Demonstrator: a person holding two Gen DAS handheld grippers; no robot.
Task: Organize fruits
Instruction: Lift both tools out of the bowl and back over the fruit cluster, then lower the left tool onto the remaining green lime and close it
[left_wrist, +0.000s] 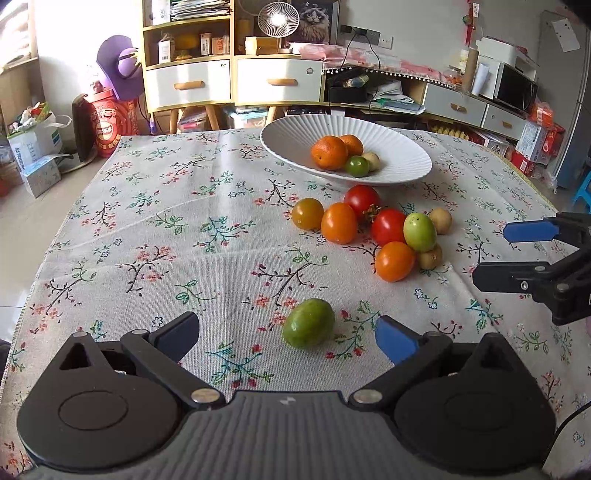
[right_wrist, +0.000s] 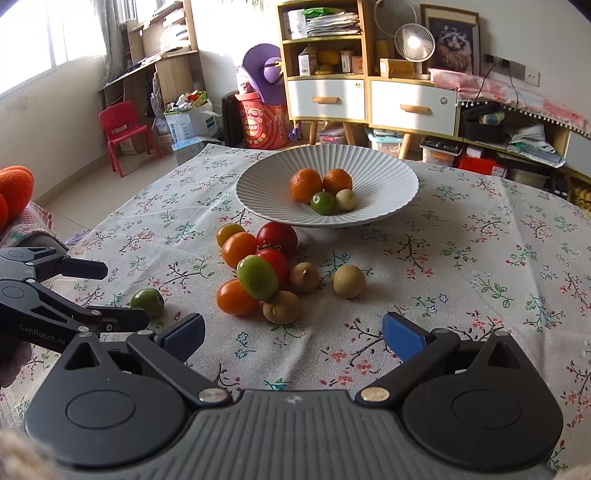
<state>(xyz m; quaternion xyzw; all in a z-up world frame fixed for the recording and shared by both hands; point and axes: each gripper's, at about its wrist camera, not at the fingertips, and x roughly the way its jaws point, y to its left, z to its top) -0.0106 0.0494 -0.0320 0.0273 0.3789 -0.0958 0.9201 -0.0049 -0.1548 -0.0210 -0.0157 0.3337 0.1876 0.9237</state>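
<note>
A white ribbed bowl (left_wrist: 295, 129) (right_wrist: 388, 173) at the far side of the table holds two oranges, a green fruit and a pale one. In front of it lies a pile of red, orange and green tomatoes with small brown fruits (left_wrist: 388, 229) (right_wrist: 258, 273). One green fruit (left_wrist: 308, 328) (right_wrist: 147, 302) lies apart on the cloth. My left gripper (left_wrist: 287, 334) is open and empty, with that green fruit just ahead between its fingers. My right gripper (right_wrist: 293, 334) is open and empty, just short of the pile; it shows at the right edge of the left wrist view (left_wrist: 491, 254).
The table carries a floral cloth (left_wrist: 147, 229) (right_wrist: 480, 258). Its left and far edges drop to the floor. Shelves with drawers (left_wrist: 232, 81), a red child's chair (right_wrist: 123, 129) and boxes stand beyond.
</note>
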